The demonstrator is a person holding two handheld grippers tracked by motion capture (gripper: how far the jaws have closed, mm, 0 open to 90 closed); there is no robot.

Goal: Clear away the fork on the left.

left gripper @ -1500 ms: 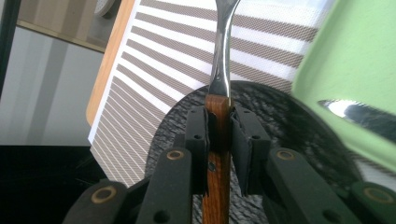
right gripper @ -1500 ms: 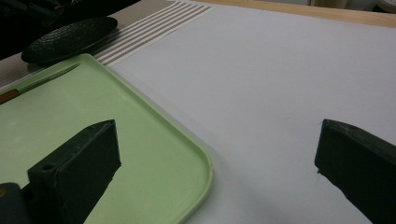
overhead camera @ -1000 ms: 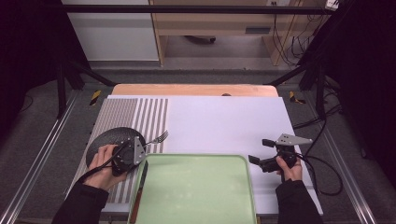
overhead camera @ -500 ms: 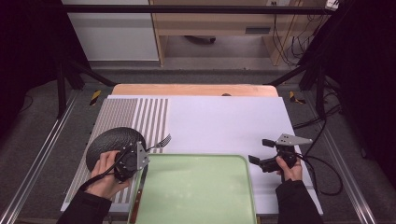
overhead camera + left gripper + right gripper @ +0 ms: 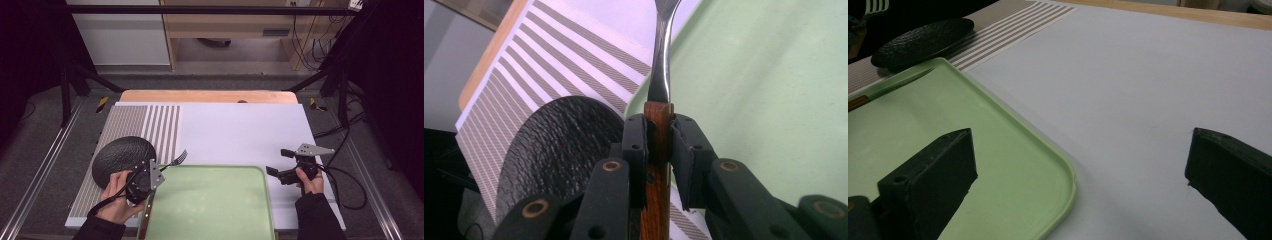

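Left gripper (image 5: pixel 658 150): jaws clenched on the wooden handle of the fork (image 5: pixel 663 60), whose steel neck rises beyond them, over the edge of the green tray (image 5: pixel 764 90), black plate (image 5: pixel 554 145) at their left. Right gripper (image 5: pixel 1080 165): jaws released, nothing between them, tray corner before the left jaw.

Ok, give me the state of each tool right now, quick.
Left tool: closed on the fork, gripping its wooden handle.
Right tool: open, holding nothing, above the white table beside the green tray.

grey floor (image 5: pixel 50 165), wooden bench (image 5: pixel 225 20) behind
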